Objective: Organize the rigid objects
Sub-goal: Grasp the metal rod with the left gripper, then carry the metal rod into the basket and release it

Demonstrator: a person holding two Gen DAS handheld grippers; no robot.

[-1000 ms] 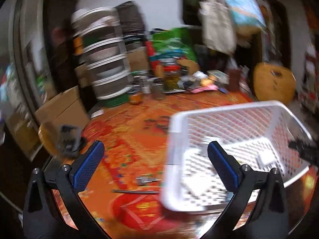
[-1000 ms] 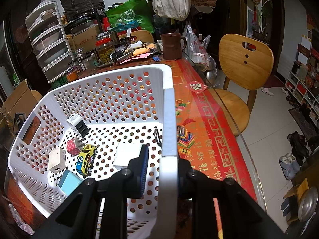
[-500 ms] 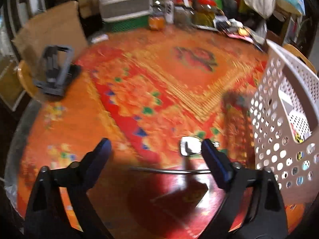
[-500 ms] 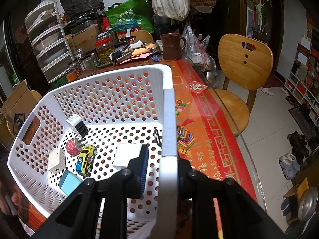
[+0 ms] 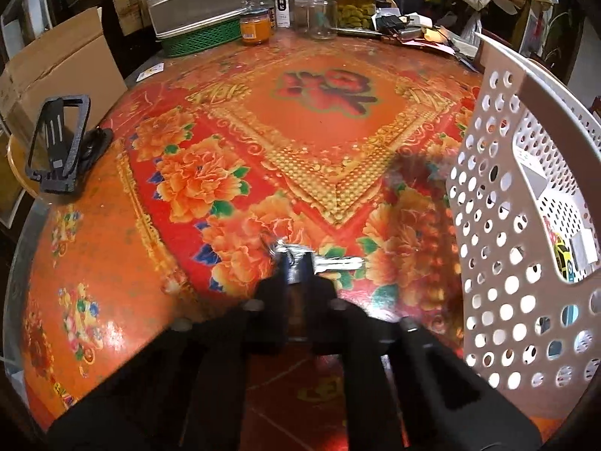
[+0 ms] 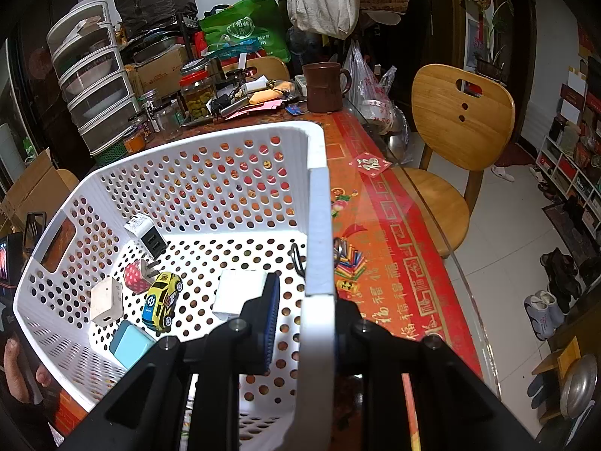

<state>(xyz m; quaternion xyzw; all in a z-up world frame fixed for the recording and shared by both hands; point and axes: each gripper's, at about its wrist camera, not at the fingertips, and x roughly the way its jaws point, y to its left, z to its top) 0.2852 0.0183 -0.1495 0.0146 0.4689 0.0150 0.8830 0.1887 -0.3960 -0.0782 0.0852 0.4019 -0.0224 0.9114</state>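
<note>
My left gripper [image 5: 296, 276] is low over the red floral table and shut on a small bunch of silver keys [image 5: 330, 264] lying there. The white perforated basket [image 5: 507, 203] stands just right of it. My right gripper [image 6: 304, 315] is shut on the basket's right wall [image 6: 319, 233], one finger inside, one outside. Inside the basket lie a yellow toy car [image 6: 161, 297], white chargers [image 6: 144, 233], a white box [image 6: 238, 293], a pink spotted plug [image 6: 137, 276] and a light blue block [image 6: 131, 344].
A black phone stand [image 5: 60, 143] sits at the table's left edge. Jars [image 5: 355, 3], stacked drawers [image 5: 195, 0] and clutter line the far edge. A brown mug [image 6: 323, 86] and a wooden chair [image 6: 458, 124] are right of the basket. Colored sticks [image 6: 349, 259] lie beside it.
My left gripper dropped toward the table, moved in on the keys and closed from wide open onto them. The right gripper and basket have not moved.
</note>
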